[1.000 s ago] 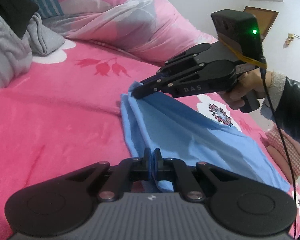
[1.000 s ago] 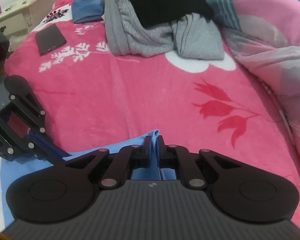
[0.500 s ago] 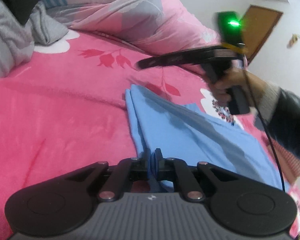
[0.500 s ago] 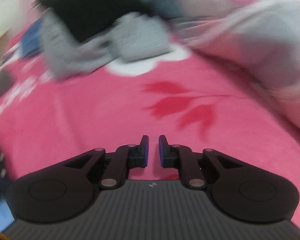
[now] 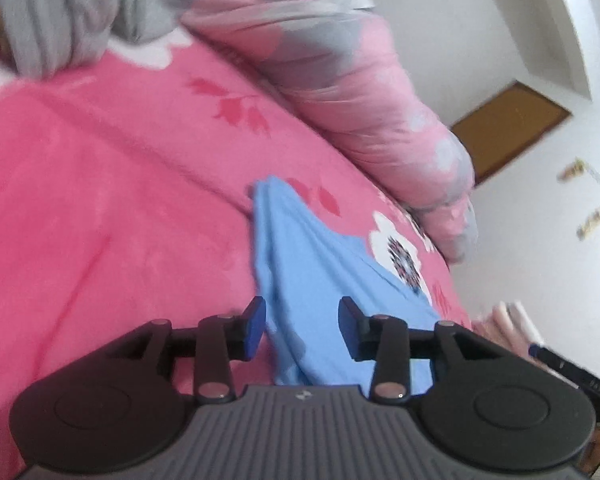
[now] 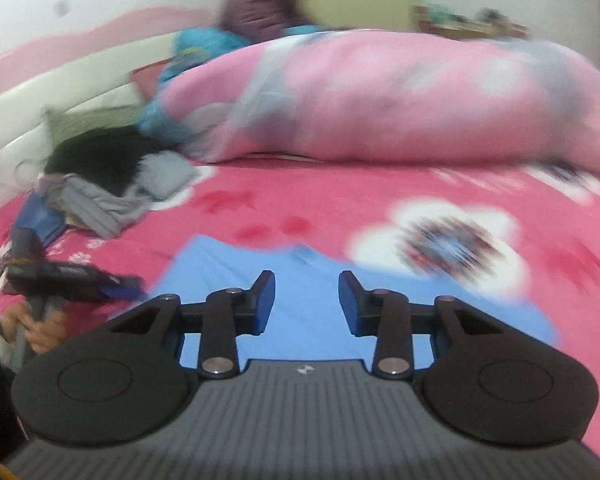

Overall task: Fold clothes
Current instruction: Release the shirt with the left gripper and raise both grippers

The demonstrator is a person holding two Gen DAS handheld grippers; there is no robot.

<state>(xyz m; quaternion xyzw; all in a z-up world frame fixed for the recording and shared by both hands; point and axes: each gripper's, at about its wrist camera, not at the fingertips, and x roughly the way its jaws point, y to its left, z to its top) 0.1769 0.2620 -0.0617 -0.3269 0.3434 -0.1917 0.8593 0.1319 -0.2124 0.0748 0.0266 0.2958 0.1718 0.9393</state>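
The blue shirt point(image 5: 308, 280) lies loose between my left tool's point(image 5: 302, 322) opening jaws, gripped by neither, while my right tool point(image 6: 306, 300), also opening and empty, hovers above it on the pink bed point(image 5: 112, 208).

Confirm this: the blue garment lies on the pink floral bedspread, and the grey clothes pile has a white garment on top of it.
Not quite. The garment atop the grey clothes pile is black, not white, as the right wrist view shows. The blue garment does lie on the pink floral bedspread.
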